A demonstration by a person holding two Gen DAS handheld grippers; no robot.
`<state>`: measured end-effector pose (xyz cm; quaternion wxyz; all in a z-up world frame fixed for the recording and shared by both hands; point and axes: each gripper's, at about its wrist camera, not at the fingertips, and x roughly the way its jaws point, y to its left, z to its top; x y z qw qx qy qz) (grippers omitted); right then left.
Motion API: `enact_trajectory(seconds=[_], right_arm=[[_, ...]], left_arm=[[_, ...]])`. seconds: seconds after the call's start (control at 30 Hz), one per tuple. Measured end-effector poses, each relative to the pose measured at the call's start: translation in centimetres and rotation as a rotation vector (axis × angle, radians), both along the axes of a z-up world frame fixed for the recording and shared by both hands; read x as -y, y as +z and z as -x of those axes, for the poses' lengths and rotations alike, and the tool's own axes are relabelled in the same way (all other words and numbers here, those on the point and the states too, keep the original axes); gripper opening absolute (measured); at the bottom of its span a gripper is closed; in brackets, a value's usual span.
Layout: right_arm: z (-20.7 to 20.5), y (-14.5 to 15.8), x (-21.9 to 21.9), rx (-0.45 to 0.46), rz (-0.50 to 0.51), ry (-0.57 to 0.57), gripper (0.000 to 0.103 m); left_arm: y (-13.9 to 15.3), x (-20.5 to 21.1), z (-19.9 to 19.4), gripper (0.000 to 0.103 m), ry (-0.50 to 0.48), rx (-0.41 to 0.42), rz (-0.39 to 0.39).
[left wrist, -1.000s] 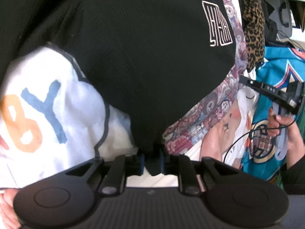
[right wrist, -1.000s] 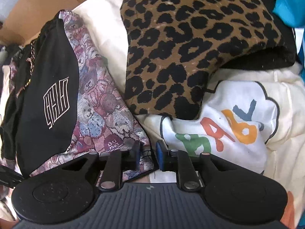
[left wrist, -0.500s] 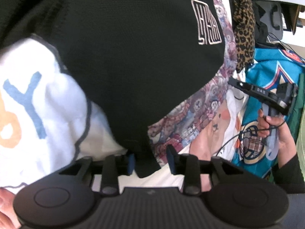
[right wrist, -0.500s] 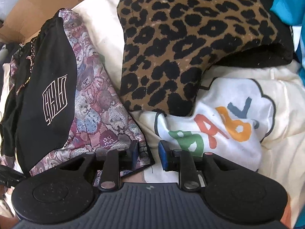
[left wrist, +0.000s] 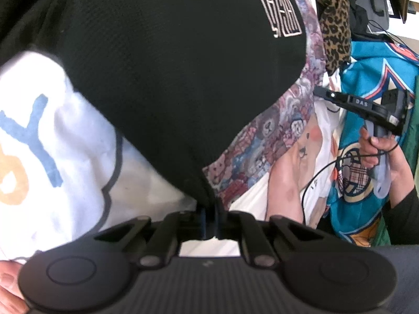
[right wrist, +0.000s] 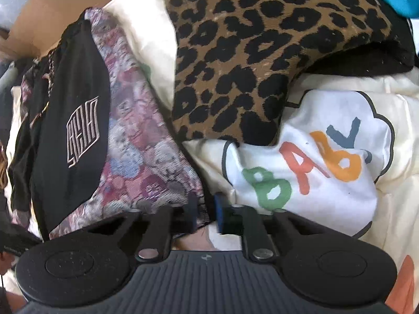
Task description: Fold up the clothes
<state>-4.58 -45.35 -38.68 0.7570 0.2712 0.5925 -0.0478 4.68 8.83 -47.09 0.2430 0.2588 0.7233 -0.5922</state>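
While the left gripper [left wrist: 208, 221] sits clenched on the bottom hem of the black garment [left wrist: 162, 78], that cloth fills the left wrist view from 9 round to 1 o'clock, its outlined logo [left wrist: 279, 13] up at 1. Jaws nearly touching, black fabric pinched between them. In the right wrist view the same black garment [right wrist: 70, 130] lies at 9 o'clock on top of the bear-print fabric [right wrist: 146, 157], on the heap of clothes.

Right gripper [right wrist: 205, 210]: jaws parted a little, the edge of the bear-print fabric lying in the gap; cannot tell if it is actually pinched or just resting there.

Other stuff: leopard-print piece [right wrist: 248, 52] at 12 o'clock, cream cloth with the BABY print [right wrist: 309, 164] at 3, teal jersey [left wrist: 371, 78] at 3 in the left view.

Handling, as a judgement: black garment looks light, knit-textured, fully limp, not slippery, nothing fragile. It will sag from any single grip point and drag the bear-print layer with it if they cling. Best hold is at hem corners or seam edges, one gripper per corner, so it hangs flat for the fold. Right gripper probably needs the opposite hem corner, not mid-panel.
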Motion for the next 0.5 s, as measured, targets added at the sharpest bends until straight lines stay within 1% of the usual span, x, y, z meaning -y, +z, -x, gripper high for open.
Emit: enact_trajectory(seconds=[0.23, 0.3, 0.37, 0.43, 0.5], right_arm=[[0.1, 3.0, 0.4, -0.019, 0.038, 0.000, 0.006], [0.1, 3.7, 0.5, -0.024, 0.055, 0.000, 0.006], [0.0, 3.6, 0.6, -0.042, 0.085, 0.008, 0.006], [-0.2, 2.5, 0.1, -0.073, 0.090, 0.014, 0.007], [-0.5, 1.4, -0.5, -0.102, 0.080, 0.021, 0.008]], left_arm=[[1.5, 0.3, -0.3, 0.006, -0.047, -0.083, 0.018], [1.5, 0.3, 0.1, 0.006, -0.071, -0.075, 0.027], [0.8, 0.3, 0.6, 0.004, -0.099, -0.042, 0.016], [-0.1, -0.1, 0.7, 0.002, -0.120, 0.002, -0.012], [-0.2, -0.4, 0.2, 0.002, -0.121, 0.007, -0.016]])
